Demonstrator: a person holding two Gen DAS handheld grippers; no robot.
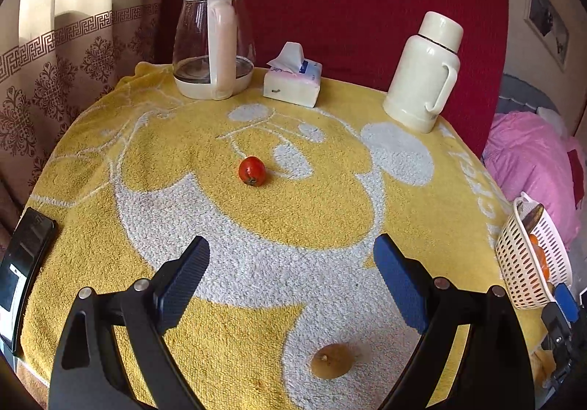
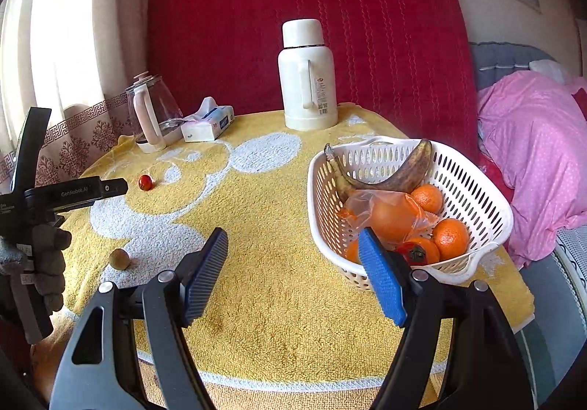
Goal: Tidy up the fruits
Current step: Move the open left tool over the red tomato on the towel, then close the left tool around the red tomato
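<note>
A small red tomato (image 1: 252, 170) lies mid-table on the yellow towel (image 1: 205, 153), well ahead of my left gripper (image 1: 291, 256), which stands open and empty. A round tan fruit (image 1: 332, 360) lies on the towel below and between its fingers, untouched. My right gripper (image 2: 293, 252) is open and empty too, low over the towel's near part. Just right of it stands the white basket (image 2: 477, 189) holding a dark banana (image 2: 400, 178), several oranges (image 2: 450, 238) and a bagged orange fruit (image 2: 389, 215). In the right wrist view the tomato (image 2: 145, 182) and tan fruit (image 2: 119, 258) lie at left.
At the table's back stand a glass kettle (image 1: 214, 43), a tissue pack (image 1: 293, 79) and a cream thermos (image 1: 425, 76). A black phone (image 1: 24, 259) lies at the left edge. A gloved hand (image 2: 47, 263) holds the left gripper. Pink bedding (image 2: 532, 153) lies right.
</note>
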